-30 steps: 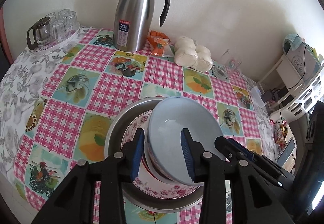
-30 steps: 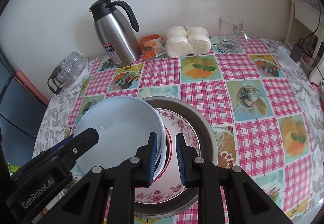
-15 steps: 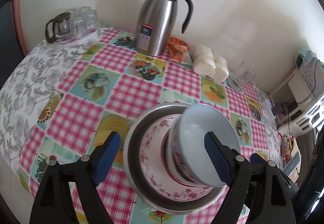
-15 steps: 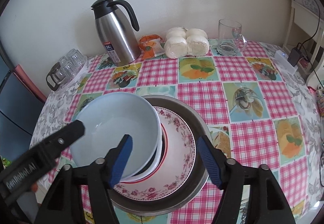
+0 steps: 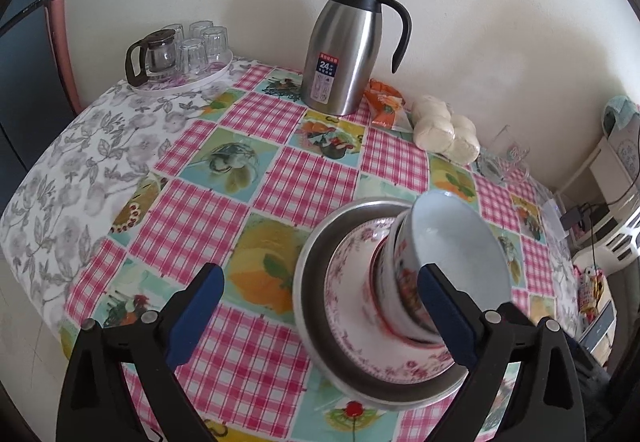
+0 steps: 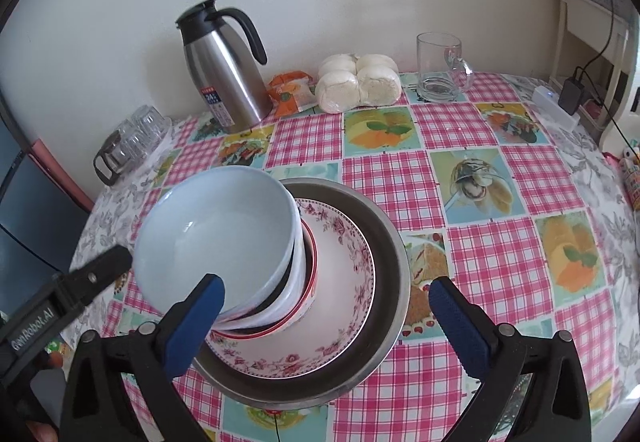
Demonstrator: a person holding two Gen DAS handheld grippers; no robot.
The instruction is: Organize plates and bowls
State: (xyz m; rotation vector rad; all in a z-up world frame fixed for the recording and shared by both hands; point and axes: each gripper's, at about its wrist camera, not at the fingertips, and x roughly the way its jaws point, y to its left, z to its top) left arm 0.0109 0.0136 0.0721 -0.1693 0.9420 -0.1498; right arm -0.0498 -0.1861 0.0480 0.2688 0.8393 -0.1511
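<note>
Light blue bowl [image 6: 218, 238] nested on top of the bowl stack, on the floral plate [image 6: 340, 282] inside the steel basin [image 6: 394, 266]. Left gripper [image 5: 320, 316] and right gripper [image 6: 326, 322] both opening wide, holding nothing. Best now to draw both back slowly, without touching the rim, since the stack looks tall and could tip.

Both grippers have black frames with silver screws, blue-padded fingers [image 5: 200, 316], and a white "GenRobot.AI" marking.
</note>
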